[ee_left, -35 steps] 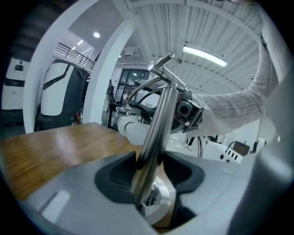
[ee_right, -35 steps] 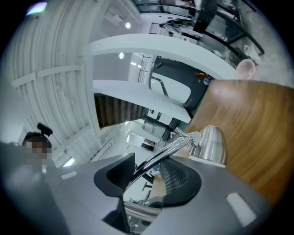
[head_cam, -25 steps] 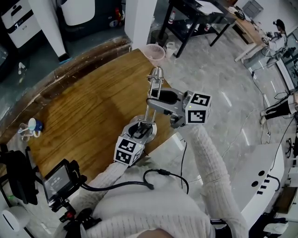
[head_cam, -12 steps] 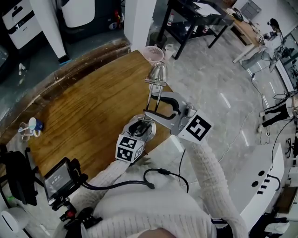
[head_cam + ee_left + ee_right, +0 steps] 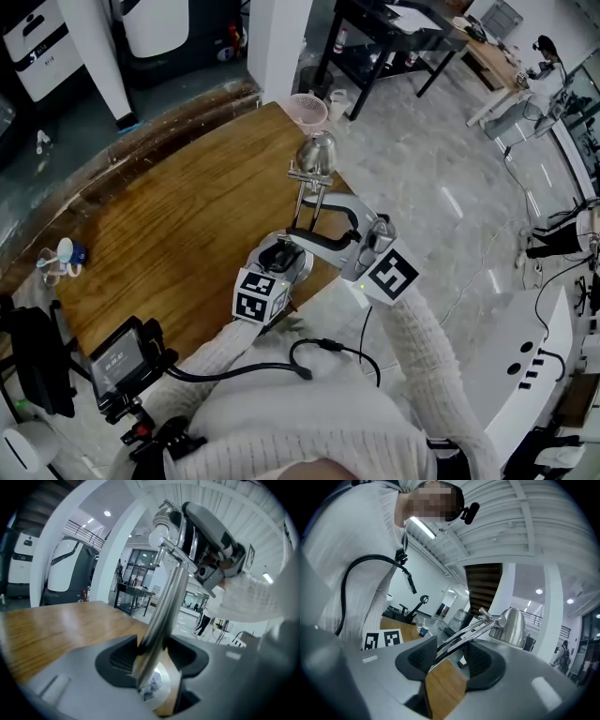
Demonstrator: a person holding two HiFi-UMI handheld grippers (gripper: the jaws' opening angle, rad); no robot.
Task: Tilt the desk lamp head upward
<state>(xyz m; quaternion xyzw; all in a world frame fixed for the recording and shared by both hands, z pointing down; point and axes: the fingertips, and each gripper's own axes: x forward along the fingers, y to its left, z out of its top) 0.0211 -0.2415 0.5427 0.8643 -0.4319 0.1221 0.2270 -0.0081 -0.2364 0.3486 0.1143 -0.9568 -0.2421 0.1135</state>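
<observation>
Judging by how things stand, we take the tilting to be done or nearly so. The desk lamp head [image 5: 316, 152] sits at the top of its arm, above both tools, though from overhead we cannot tell how far its mouth faces upward. A last nudge may be left, and then both tools have to be drawn away. The lamp stands at the right edge of the wooden worktop [image 5: 169, 234], close to us, with its round chrome base [image 5: 154, 688] flat on the wood. Our left hand-held gripper [image 5: 287, 253] is low at the foot of the lamp. Its jaws are opening, and the lower stem [image 5: 161, 606] rises between them, leaning toward one pad, with no squeeze on it that we can see. Our right hand-held gripper [image 5: 311, 228] sits higher, its jaws apart around the twin-rod arm [image 5: 464, 634], the rods running between the pads without a clear pinch. The lamp is all polished metal: a bell-shaped shade, a small pivot with a cross pin just below it, thin paired rods and a slim stem. Smooth and narrow as it is, we judge it would slip or swing easily under a careless push.
</observation>
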